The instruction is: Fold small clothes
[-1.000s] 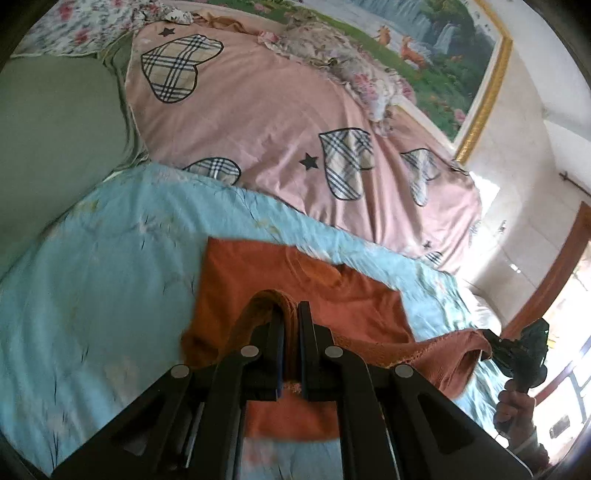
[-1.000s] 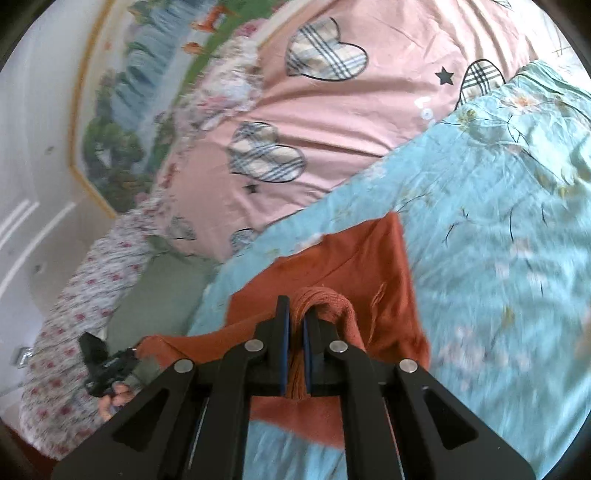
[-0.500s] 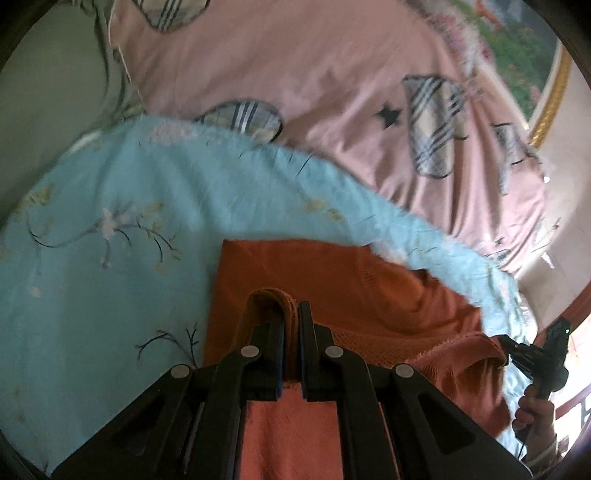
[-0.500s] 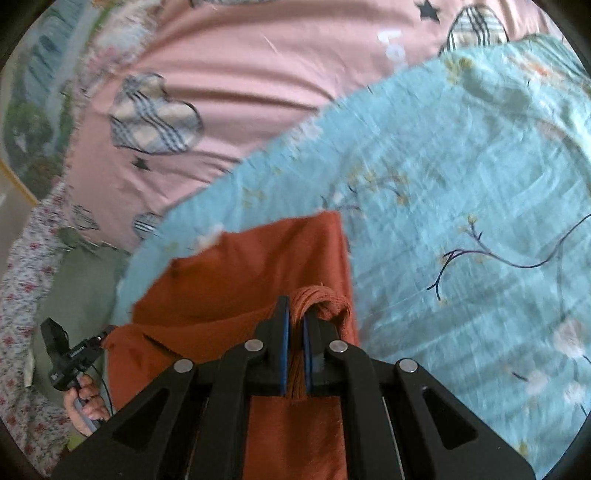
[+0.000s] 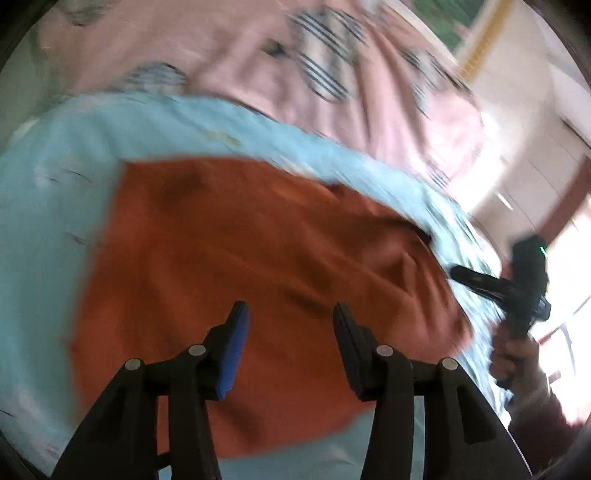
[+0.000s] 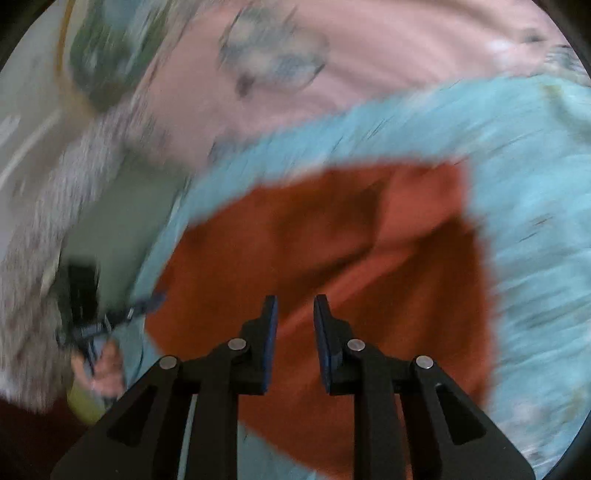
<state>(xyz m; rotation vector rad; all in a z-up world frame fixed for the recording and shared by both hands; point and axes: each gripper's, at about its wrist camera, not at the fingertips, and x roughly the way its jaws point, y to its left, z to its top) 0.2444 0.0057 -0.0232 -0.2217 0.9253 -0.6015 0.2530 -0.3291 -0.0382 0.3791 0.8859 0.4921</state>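
A rust-orange knit garment lies folded over on the light blue floral sheet. My left gripper hovers just over its near part; the jaws are opening, with nothing pinched between them. In the right wrist view the same garment fills the middle, and my right gripper is above it with its jaws opening a narrow gap, no cloth caught. Each view shows the other gripper at the garment's far side: the right one, the left one. Both frames are motion-blurred.
A pink quilt with plaid hearts lies beyond the blue sheet. A grey-green pillow and floral fabric are at the left of the right wrist view. A gold-framed painting hangs on the wall.
Both grippers swung forward and down with the garment's edge, folding it over, then let go: the pinched folds are gone from both jaws, which now stand apart.
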